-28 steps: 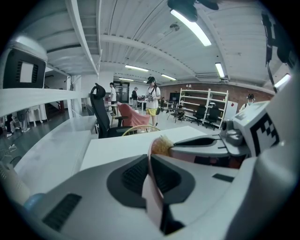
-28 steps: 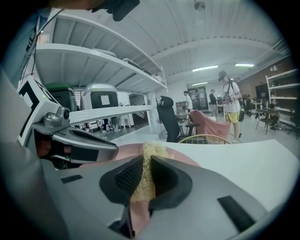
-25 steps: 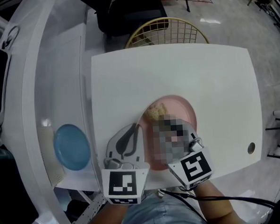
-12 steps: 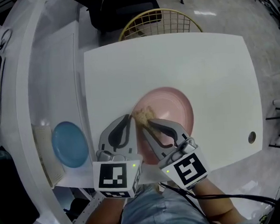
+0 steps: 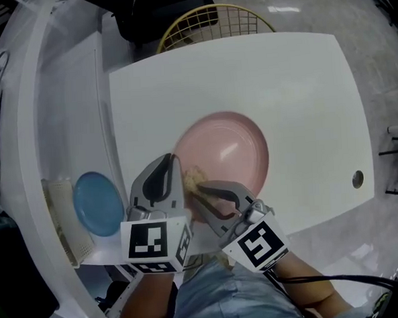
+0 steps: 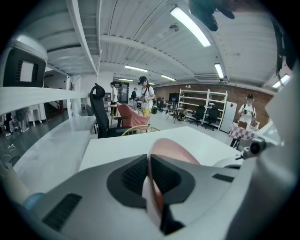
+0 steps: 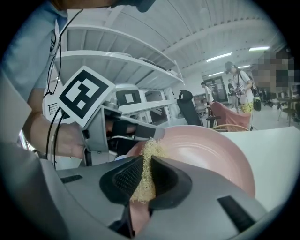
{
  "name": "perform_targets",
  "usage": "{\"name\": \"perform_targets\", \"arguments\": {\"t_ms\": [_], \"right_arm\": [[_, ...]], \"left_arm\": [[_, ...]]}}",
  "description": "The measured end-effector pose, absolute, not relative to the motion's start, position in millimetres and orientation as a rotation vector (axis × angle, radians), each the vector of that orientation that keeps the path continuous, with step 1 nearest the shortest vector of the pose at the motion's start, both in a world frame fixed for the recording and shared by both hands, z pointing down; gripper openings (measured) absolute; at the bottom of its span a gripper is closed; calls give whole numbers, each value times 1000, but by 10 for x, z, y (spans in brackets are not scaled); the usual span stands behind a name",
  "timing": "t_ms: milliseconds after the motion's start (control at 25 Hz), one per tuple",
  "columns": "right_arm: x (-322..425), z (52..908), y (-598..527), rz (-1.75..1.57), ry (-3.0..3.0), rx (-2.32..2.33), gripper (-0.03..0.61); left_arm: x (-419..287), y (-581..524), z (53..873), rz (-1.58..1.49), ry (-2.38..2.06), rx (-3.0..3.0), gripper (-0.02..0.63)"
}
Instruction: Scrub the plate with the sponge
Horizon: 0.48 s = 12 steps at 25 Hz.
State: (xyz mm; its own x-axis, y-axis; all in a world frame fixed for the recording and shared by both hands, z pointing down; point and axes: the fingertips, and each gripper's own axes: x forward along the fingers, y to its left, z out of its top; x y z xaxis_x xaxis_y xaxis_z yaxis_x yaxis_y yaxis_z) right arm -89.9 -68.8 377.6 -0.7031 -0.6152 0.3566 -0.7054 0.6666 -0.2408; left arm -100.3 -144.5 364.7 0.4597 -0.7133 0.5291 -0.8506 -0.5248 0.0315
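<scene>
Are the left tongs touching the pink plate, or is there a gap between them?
Touching. The left gripper view shows the left tongs shut on the pink plate at its rim, with a pad pressed against each side.

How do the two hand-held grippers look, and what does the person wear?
The left hand-held gripper and the right hand-held gripper are light grey and curved, with dark ribbed pads. Each carries a white cube with black square markers. A black cable leaves the right one. The person wears pale blue clothes.
</scene>
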Motion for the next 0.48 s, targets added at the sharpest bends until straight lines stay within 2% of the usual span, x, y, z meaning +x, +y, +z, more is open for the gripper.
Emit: {"name": "perform_targets", "arguments": {"t_ms": [480], "right_arm": [[-884,4006,-300,608,-2617,863,55]], "left_arm": [[-964,-1417,3628,687,-1359,2423,25]]}}
